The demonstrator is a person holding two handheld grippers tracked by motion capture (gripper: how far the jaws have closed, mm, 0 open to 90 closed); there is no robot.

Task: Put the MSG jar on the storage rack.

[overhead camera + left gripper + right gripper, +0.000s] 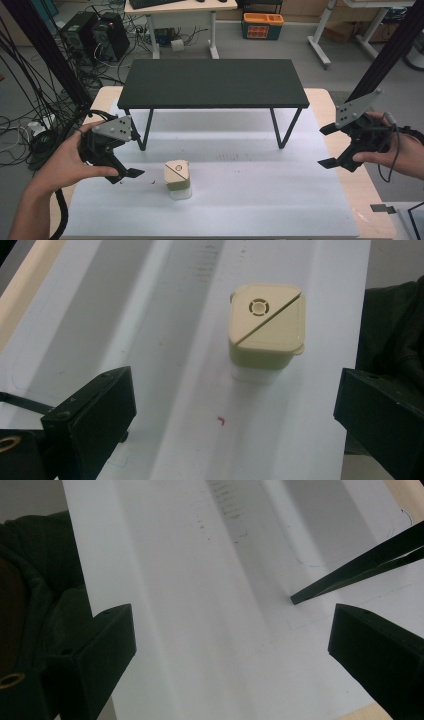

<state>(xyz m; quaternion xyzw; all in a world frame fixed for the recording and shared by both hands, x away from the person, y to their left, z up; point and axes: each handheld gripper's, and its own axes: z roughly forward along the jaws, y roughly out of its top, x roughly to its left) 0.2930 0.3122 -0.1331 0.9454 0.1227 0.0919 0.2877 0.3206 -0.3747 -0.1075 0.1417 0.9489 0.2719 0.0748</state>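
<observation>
A: Start at the jaws. How does the left gripper (131, 174) stand?

B: Its jaws are spread wide and hold nothing. In the left gripper view the two black jaws rise at either bottom corner, and the small container (266, 331) sits in the gap ahead of them, untouched.

A: And from above?

B: In the high view the left gripper is low over the counter (280, 200), jaw tips pointing right toward the container (177, 179), which stands just beside them but apart. The person's left hand (70, 162) wraps the gripper body from the left side.

A: What does the container look like?

B: A squarish clear tub with a beige lid; the lid has a diagonal seam and a small round vent in one half. It stands upright on the white sheet covering the counter, toward the front left, in front of the black shelf (215, 82).

A: The right gripper (330, 145)?

B: Also wide open and empty. It is held at the right edge of the counter, well apart from the container. In the right gripper view (230, 645) its jaws frame bare white sheet, with one thin leg of the black shelf (360, 570) slanting in from the upper right.

A: Anything near the container?

B: A tiny red mark (220, 420) on the sheet, between it and the left jaws.
</observation>
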